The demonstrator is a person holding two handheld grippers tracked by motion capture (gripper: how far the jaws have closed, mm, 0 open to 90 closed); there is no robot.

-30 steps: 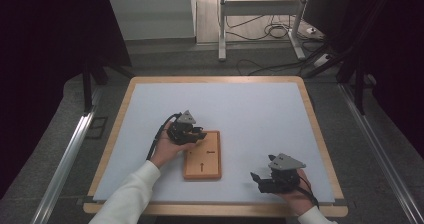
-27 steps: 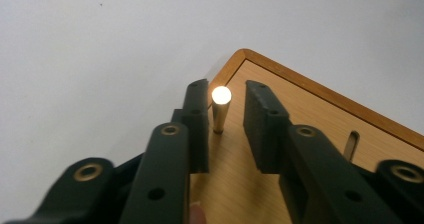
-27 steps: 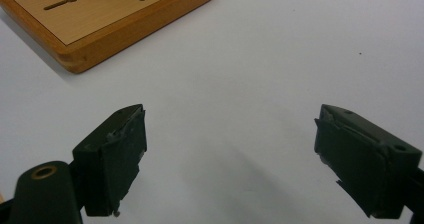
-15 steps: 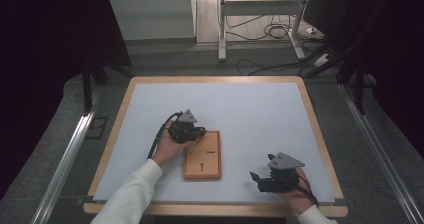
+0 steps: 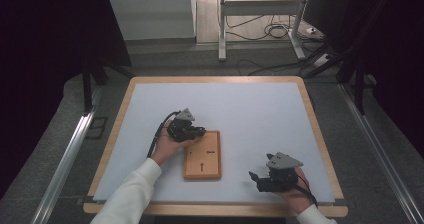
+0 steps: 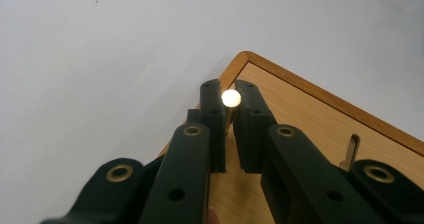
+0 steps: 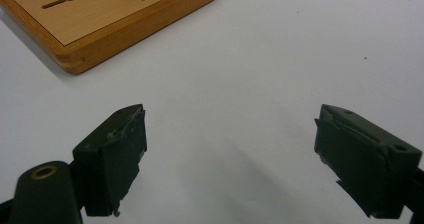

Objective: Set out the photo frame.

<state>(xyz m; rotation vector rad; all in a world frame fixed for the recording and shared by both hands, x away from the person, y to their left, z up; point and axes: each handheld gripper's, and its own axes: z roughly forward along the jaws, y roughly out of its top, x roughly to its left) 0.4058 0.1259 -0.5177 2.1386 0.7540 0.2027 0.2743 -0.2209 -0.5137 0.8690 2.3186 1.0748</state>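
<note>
Two jaws of my left tool point(image 6: 229, 115) have just been closing and now clamp the small brass peg point(image 6: 231, 98) at the board's point(image 5: 202, 156) far left corner, so I judge lifting comes next; my right tool point(image 7: 230, 159) rests released on the tabletop point(image 5: 260, 109).

left gripper point(image 5: 200, 131) at the far left corner of the flat rectangular wooden board point(image 5: 203, 155) on the pale bench point(image 5: 250, 109). right gripper point(image 5: 256, 176) rests near the front edge, apart from the board.

Pale round peg point(image 6: 231, 98) upright at board corner point(image 6: 246, 58)
</note>
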